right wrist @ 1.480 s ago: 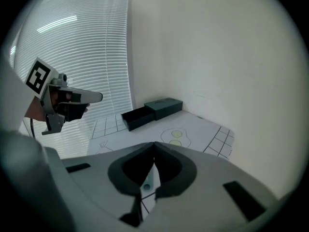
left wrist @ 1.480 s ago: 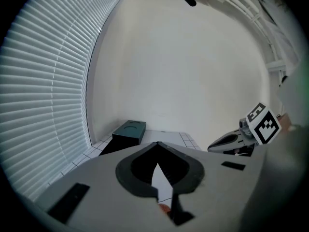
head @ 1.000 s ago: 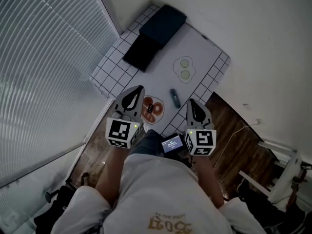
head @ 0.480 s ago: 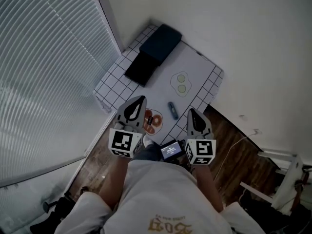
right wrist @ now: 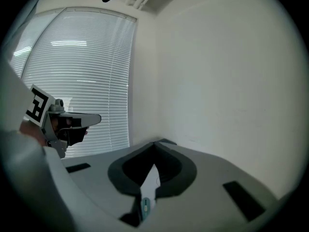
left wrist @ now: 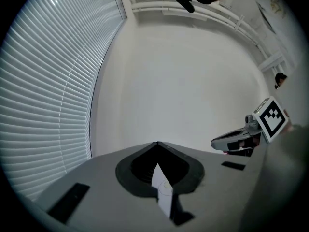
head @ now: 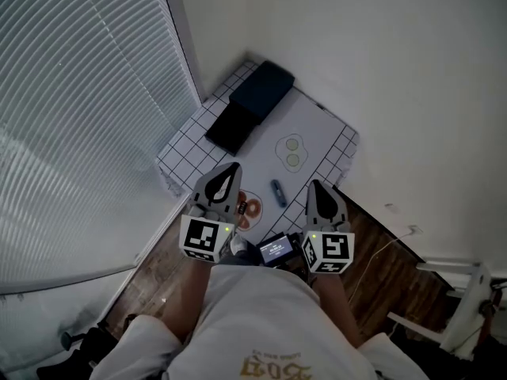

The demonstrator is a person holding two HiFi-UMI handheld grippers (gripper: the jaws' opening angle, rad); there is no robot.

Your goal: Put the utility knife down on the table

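On grid-checked table: slim dark utility knife; left gripper, right gripper jaws together, empty.

1. We find no word or number that reads clearly
2. The yellow print on the person's shirt is upside down and too blurred for us to make out
3. The small screen shows lines too small to read
4. The cubes on the left gripper and right gripper bear only black-and-white square markers

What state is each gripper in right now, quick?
Left gripper: closed, holding nothing.
Right gripper: closed, holding nothing.
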